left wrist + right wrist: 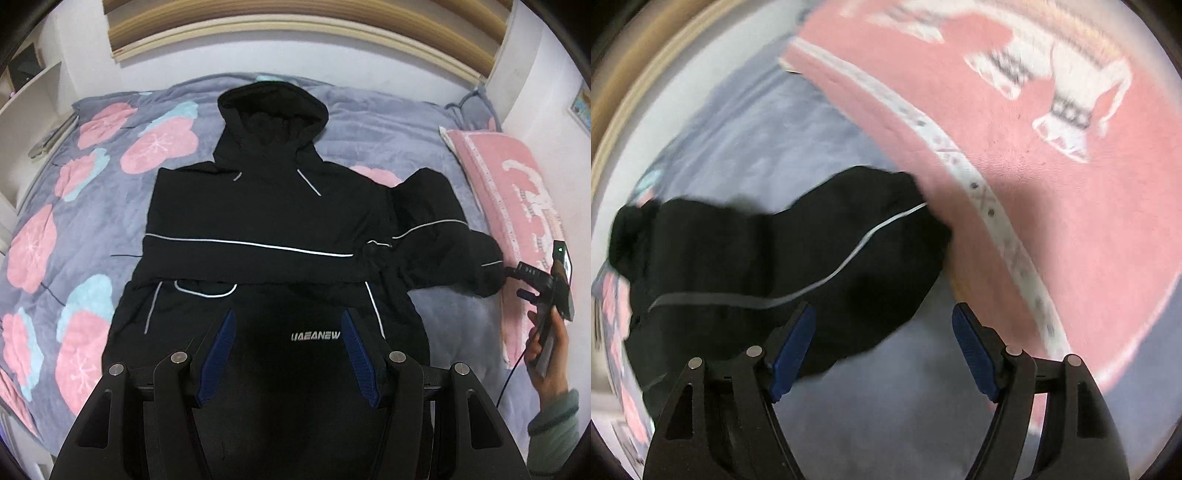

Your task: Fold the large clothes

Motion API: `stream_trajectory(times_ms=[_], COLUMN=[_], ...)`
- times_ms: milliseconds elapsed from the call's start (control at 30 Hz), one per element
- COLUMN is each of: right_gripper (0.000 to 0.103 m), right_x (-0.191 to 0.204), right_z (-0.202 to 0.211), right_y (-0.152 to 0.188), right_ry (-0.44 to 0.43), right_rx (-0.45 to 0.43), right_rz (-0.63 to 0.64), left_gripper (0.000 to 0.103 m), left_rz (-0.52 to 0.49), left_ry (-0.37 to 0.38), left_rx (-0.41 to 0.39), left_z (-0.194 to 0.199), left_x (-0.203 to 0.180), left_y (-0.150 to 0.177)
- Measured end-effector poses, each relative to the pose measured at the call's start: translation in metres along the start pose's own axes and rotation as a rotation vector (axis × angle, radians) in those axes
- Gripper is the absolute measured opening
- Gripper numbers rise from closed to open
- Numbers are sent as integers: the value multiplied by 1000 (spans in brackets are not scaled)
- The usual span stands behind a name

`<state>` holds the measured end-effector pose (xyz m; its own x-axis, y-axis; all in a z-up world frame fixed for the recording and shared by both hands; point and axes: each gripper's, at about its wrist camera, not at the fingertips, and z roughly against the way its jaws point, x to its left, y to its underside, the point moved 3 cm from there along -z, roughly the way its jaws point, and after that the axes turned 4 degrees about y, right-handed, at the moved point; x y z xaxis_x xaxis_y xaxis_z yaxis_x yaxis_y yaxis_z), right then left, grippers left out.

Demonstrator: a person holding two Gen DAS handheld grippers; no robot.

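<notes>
1. Blue-padded fingers (225, 354) of the left gripper (288, 354) fill the bottom of the left wrist view, spread wide apart with nothing between them, hanging over the lower body of the black hooded jacket (266, 229).
2. That jacket lies flat on the grey floral blanket (92, 206) in the middle of the frame, hood (271, 107) toward the top, a white logo (315, 336) low in the centre between the pads.
3. One sleeve is folded across the chest as a horizontal band edged with a thin white line.
4. Its other sleeve (447, 243) stretches to the right side of the frame, its cuff reaching the right gripper (532, 277), which a hand (546, 350) holds at the right edge.
5. At the right of that view a pink pillow (506, 192) lies beside the sleeve.
6. Seen from the right wrist, the right gripper's fingers stand well apart at the bottom of the frame; the left pad sits over the sleeve's edge, the other over bare blanket, and the jaws are not clamped on anything.
7. Much of this view is blurred; the sleeve fills the centre left and the pillow the upper right.
</notes>
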<state>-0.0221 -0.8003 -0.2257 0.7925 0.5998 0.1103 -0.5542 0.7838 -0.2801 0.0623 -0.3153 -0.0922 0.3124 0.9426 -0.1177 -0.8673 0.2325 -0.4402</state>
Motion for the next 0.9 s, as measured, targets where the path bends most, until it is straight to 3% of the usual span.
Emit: stream_trajectory(times_ms=[200, 367, 433, 467, 533, 600, 767, 833, 900], right_gripper=[78, 81, 53, 47, 24, 22, 21, 20, 20], right_x=[-11, -6, 3, 10, 16, 19, 3, -19, -38], right_z=[-57, -73, -73, -69, -57, -26, 60, 76, 69], right_y=[-22, -31, -31, -30, -29, -28, -40, -52, -60], right_ry=[-63, -93, -92, -62, -50, -37, 157, 192, 144], right_rx=[82, 78, 66, 48, 19, -52, -310, -345, -302], right_rz=[-78, -74, -21, 31, 81, 123, 198, 169, 130], left_gripper=[61, 61, 61, 61, 61, 61, 61, 61, 61], left_rz=[-24, -82, -99, -105, -120, -148, -240, -241, -227], left_ry=[-28, -36, -33, -30, -24, -24, -51, -40, -37], left_rx=[48, 64, 78, 86, 98, 86, 42, 49, 71], left_z=[-35, -55, -64, -69, -78, -87, -127, -150, -175], left_x=[-17, -40, -49, -53, -61, -70, -87, -90, -90], left_y=[-14, -23, -24, -25, -25, -27, -43, -49, -54])
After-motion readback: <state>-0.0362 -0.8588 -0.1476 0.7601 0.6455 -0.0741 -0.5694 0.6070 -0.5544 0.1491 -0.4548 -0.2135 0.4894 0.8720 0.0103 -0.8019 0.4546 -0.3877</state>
